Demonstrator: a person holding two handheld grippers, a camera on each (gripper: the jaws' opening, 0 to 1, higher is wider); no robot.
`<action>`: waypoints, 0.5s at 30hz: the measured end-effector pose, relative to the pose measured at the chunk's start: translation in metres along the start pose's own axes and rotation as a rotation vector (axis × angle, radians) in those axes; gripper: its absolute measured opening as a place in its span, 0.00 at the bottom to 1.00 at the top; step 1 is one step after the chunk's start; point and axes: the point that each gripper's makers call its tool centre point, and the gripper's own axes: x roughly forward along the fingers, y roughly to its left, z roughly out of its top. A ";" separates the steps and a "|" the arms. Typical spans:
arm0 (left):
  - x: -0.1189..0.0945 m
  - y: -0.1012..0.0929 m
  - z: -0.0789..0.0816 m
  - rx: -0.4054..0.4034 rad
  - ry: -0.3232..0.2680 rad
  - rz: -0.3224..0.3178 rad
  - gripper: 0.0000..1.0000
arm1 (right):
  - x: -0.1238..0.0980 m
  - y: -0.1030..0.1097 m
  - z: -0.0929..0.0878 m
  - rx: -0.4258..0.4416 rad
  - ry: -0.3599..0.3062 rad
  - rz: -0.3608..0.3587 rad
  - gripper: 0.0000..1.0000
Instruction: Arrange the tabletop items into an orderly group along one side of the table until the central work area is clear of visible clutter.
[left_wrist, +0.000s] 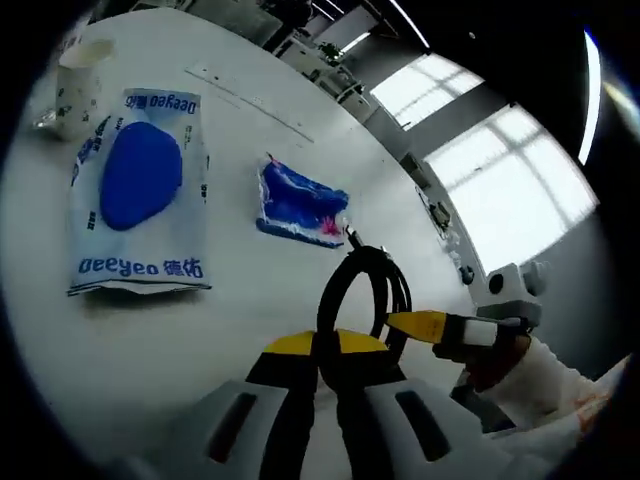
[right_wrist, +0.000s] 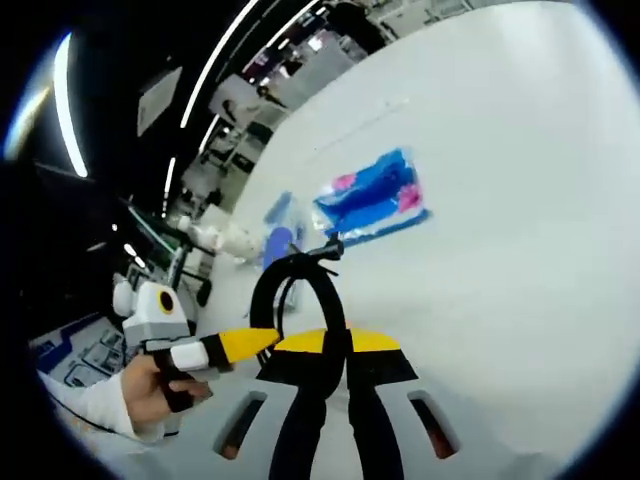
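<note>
Looping upward, black cable coil (left_wrist: 362, 290) is clamped by both grippers, left gripper (left_wrist: 325, 345) & right gripper (right_wrist: 325, 342); blue pouch (left_wrist: 298, 203) lies just beyond on worktop (left_wrist: 150, 350).

Wipes pack (left_wrist: 138, 192), white and blue, flat on white table (left_wrist: 200, 330): brand "deeyeo" with two Chinese characters along one edge, repeated smaller along the opposite edge, upside down in the left gripper view. Print on blue pouch (left_wrist: 298, 202) and paper cup (left_wrist: 78, 88): illegible.
</note>
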 end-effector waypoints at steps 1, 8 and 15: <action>0.001 0.000 0.001 0.000 -0.002 -0.001 0.02 | 0.002 -0.005 0.002 -0.019 -0.008 -0.022 0.03; 0.016 -0.001 -0.001 0.017 0.033 0.020 0.03 | 0.008 -0.023 0.006 -0.012 0.003 -0.062 0.03; 0.023 0.007 -0.005 0.041 0.065 0.049 0.04 | 0.017 -0.032 0.006 -0.003 0.020 -0.085 0.03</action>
